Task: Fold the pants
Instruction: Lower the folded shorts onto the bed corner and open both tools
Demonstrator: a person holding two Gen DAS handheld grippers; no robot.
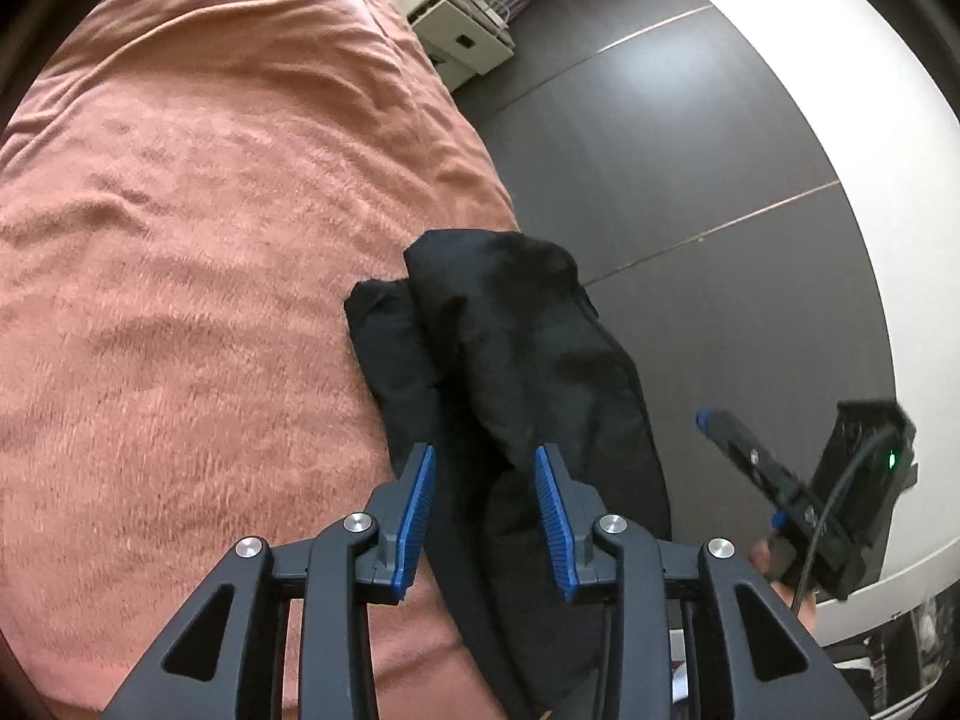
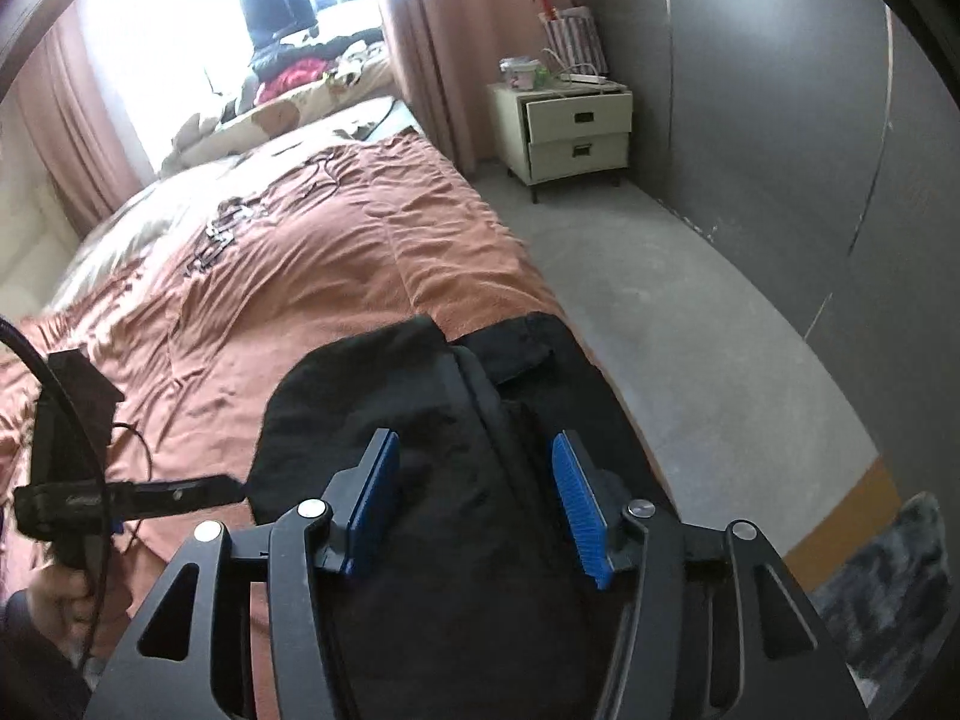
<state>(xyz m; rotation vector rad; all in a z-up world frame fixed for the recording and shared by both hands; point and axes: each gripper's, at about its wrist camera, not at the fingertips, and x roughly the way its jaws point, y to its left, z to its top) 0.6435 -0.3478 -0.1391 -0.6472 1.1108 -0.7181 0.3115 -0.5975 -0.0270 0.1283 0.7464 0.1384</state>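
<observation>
Black pants (image 1: 528, 348) lie folded into a thick bundle at the edge of a bed under a salmon blanket (image 1: 210, 240). My left gripper (image 1: 485, 453) hovers over the near end of the bundle, open, its blue pads apart and not pressing the cloth. In the right wrist view the same pants (image 2: 390, 396) lie under my right gripper (image 2: 475, 438), also open with the fabric below the gap. A finger (image 1: 729, 429) of the right gripper shows at the right of the left wrist view. A finger (image 2: 180, 489) of the left gripper shows at the left of the right wrist view.
The blanket (image 2: 330, 252) stretches far to the left and back. A cream nightstand (image 2: 570, 126) stands beyond the bed's corner on grey floor (image 2: 690, 330). Dark wall panels (image 1: 660, 150) run along the right. Clothes (image 2: 300, 66) pile up by the bright window.
</observation>
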